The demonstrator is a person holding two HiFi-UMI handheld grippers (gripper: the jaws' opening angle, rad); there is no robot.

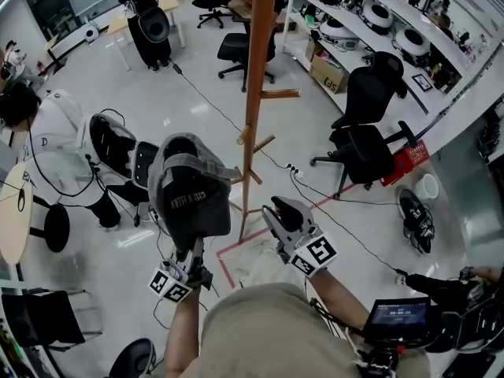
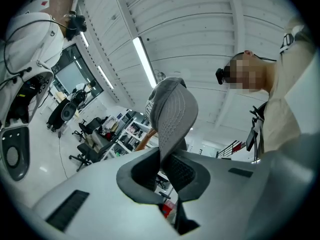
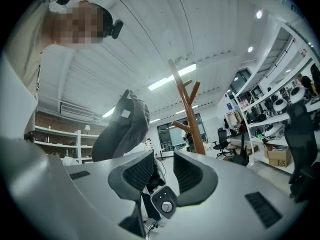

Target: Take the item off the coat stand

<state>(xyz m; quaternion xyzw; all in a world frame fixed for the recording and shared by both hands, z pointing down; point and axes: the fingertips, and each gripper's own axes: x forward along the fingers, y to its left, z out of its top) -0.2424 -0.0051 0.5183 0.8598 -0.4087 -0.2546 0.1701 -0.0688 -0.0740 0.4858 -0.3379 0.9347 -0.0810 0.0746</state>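
Left gripper: I hold it pinched on the brim of the grey cap, centre-left of the head view.
Cap: off the pegs, left of the wooden coat stand.
Right gripper: jaws spread, nothing between them.
Risk: I judge the edge grip thin — a swing could slip the brim free or snag a peg.
Materials: soft fabric crown, stiff curved brim with stitched rows — round timber pole.

coat stand top cut off, cap print too small to read
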